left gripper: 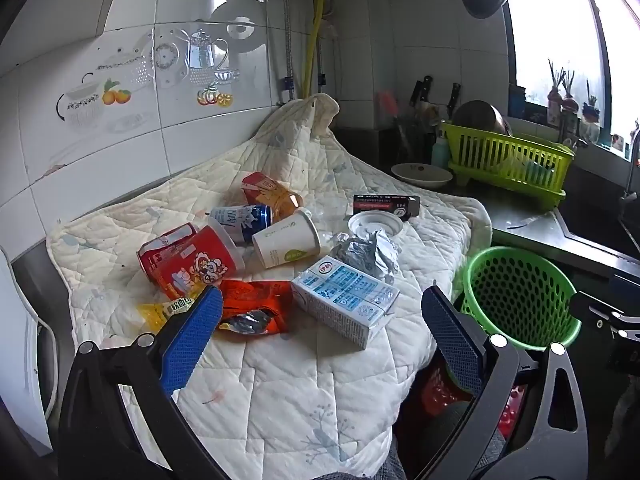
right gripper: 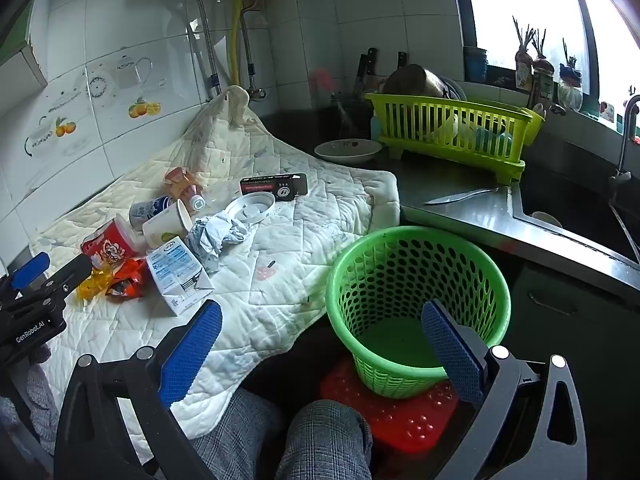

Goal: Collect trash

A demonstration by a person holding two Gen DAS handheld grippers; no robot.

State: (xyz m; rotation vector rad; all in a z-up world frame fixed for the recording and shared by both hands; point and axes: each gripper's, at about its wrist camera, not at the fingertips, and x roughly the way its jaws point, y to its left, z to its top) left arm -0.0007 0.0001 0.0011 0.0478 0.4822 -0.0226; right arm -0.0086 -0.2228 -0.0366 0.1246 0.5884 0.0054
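Green plastic basket point(right gripper: 416, 300) with holes sits empty beside the white quilted cloth point(left gripper: 280, 380) where the trash lies. Both grippers, left gripper point(left gripper: 322, 304) and right gripper point(right gripper: 322, 320), are spread wide, holding nothing. Grab the near white milk carton point(left gripper: 346, 296) gently by its sides.

Quilted matt cloth point(left gripper: 280, 380) beneath crumpled foil point(left gripper: 366, 254); perforated glossy plastic basket point(right gripper: 416, 280) beside cloth; polished steel counter point(right gripper: 472, 216) beyond basket.

left gripper point(left gripper: 322, 304): fingers spread wide, empty | right gripper point(right gripper: 322, 320): same
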